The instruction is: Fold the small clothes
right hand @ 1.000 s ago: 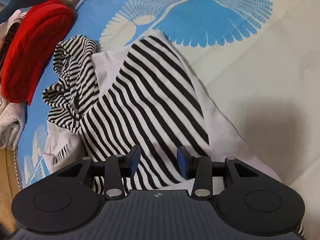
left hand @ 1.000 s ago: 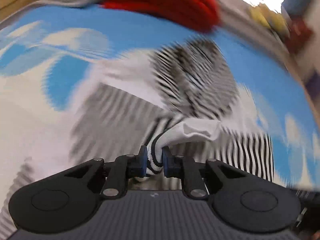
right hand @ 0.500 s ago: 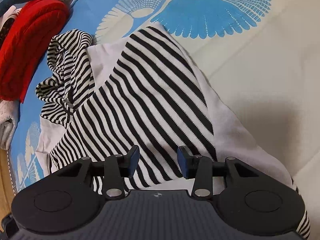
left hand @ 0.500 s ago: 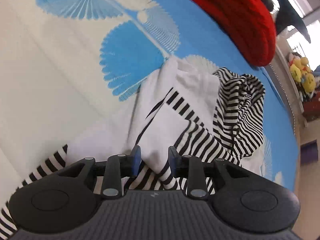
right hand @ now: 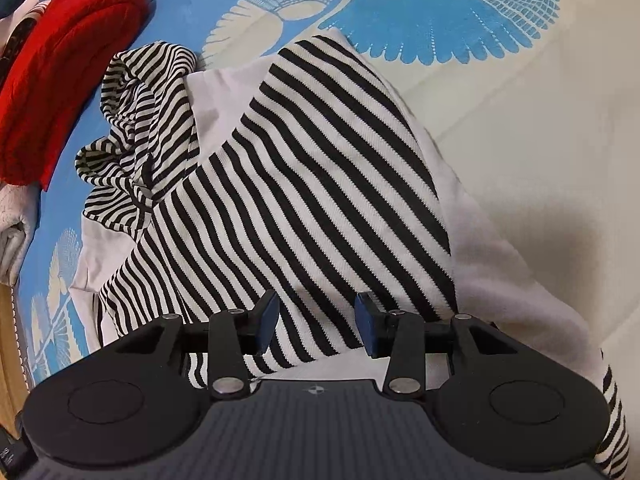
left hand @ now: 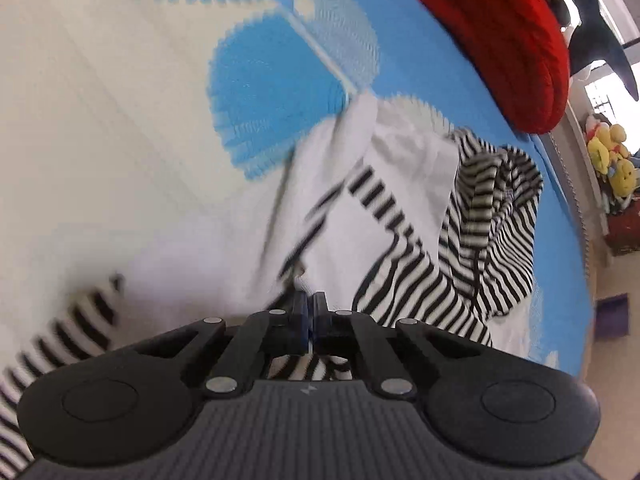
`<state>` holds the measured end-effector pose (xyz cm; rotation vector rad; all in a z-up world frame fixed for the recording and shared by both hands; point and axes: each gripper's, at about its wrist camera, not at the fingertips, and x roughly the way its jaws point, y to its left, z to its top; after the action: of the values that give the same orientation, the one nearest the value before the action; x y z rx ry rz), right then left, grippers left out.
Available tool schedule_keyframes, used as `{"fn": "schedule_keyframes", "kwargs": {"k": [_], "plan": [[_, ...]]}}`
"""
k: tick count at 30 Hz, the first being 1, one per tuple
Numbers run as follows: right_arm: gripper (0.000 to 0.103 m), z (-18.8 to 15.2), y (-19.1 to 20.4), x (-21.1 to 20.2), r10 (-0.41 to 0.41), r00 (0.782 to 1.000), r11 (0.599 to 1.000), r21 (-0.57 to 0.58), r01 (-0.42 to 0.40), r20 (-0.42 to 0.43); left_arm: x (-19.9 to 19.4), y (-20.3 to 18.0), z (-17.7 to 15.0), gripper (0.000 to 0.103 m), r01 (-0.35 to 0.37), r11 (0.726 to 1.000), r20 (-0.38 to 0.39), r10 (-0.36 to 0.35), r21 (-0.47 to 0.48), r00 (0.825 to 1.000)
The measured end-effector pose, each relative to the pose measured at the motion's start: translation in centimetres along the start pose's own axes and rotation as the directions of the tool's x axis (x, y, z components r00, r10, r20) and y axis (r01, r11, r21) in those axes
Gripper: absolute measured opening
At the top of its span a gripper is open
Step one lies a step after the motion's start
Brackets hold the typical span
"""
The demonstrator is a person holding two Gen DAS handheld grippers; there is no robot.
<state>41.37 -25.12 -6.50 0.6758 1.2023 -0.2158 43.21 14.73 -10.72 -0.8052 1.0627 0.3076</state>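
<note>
The left gripper (left hand: 309, 312) is clenched tight, its blue pads meeting with a thin edge of the striped garment (left hand: 404, 216) seemingly pinched between them, though blur makes that hard to confirm. Just beyond it the garment's white inside lies turned up, with a crumpled striped part to the right. Farther off to the upper right sits a red knitted item (left hand: 500, 32), and past it soft toys (left hand: 608, 152) that only this view shows.

The right gripper (right hand: 316, 320) hangs released, jaws apart just above the garment's flat striped panel (right hand: 328, 184), not pressing it. The bedspread (right hand: 520, 112), cream with blue fan-like prints, spreads to the right and ahead. At the far left a pale folded cloth (right hand: 16, 228) is cut off by the frame.
</note>
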Motion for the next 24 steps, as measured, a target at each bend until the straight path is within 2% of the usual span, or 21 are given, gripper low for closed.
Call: {"fn": "schedule_keyframes", "kwargs": {"k": [4, 5, 7, 9, 11, 13, 15, 16, 18, 20, 22, 24], "plan": [[0.044, 0.0, -0.1, -0.1, -0.009, 1.0, 1.0, 0.001, 0.009, 0.01, -3.7, -1.8, -1.0, 0.001, -0.057, 0.995, 0.096, 0.049, 0.079, 0.994], [0.044, 0.0, -0.1, -0.2, -0.015, 1.0, 1.0, -0.001, 0.015, 0.015, -4.0, -1.9, -1.4, 0.001, -0.084, 0.993, 0.1, 0.075, 0.087, 0.992], [0.044, 0.0, -0.3, -0.2, -0.043, 0.999, 0.999, -0.003, 0.043, 0.027, -3.5, -1.5, -1.8, 0.002, -0.142, 0.988, 0.06, 0.138, 0.066, 0.989], [0.044, 0.1, -0.7, -0.1, -0.078, 0.996, 0.997, 0.007, 0.077, 0.033, -3.1, -1.7, -1.6, 0.006, -0.218, 0.971, 0.056, 0.213, 0.101, 0.976], [0.044, 0.2, -1.3, -0.1, -0.109, 0.994, 0.994, 0.026, 0.108, 0.031, -4.0, -2.8, -1.5, 0.007, -0.234, 0.958, 0.144, 0.211, 0.168, 0.967], [0.044, 0.2, -1.4, -0.2, -0.12, 0.992, 0.992, 0.034, 0.118, 0.036, -4.7, -4.0, -1.7, 0.009, -0.182, 0.953, 0.185, 0.139, 0.241, 0.973], [0.044, 0.2, -1.4, -0.4, -0.122, 0.992, 0.992, 0.023, 0.121, 0.045, -4.1, -4.5, -1.9, 0.014, -0.122, 0.948, 0.158, 0.078, 0.294, 0.984], [0.044, 0.2, -1.3, -0.4, -0.123, 0.991, 0.992, 0.017, 0.122, 0.048, -3.3, -4.5, -2.0, 0.014, -0.116, 0.948, 0.122, 0.083, 0.297, 0.989], [0.044, 0.2, -1.4, -0.4, -0.125, 0.991, 0.992, 0.011, 0.125, 0.046, -0.8, -3.4, -2.1, 0.014, -0.133, 0.951, 0.003, 0.138, 0.279, 0.99], [0.044, 0.2, -1.3, -0.5, -0.132, 0.99, 0.991, 0.011, 0.132, 0.049, 1.3, -2.2, -2.3, 0.014, -0.182, 0.952, -0.09, 0.209, 0.246, 0.974], [0.044, 0.2, -0.5, -1.2, -0.143, 0.985, 0.989, -0.029, 0.146, 0.092, 1.2, -2.2, -2.2, 0.014, -0.193, 0.951, -0.074, 0.216, 0.24, 0.973], [0.044, 0.1, 1.1, -2.3, -0.134, 0.977, 0.982, -0.112, 0.154, 0.168, -0.2, -3.6, -1.9, 0.019, -0.184, 0.937, -0.006, 0.195, 0.295, 0.981]]}}
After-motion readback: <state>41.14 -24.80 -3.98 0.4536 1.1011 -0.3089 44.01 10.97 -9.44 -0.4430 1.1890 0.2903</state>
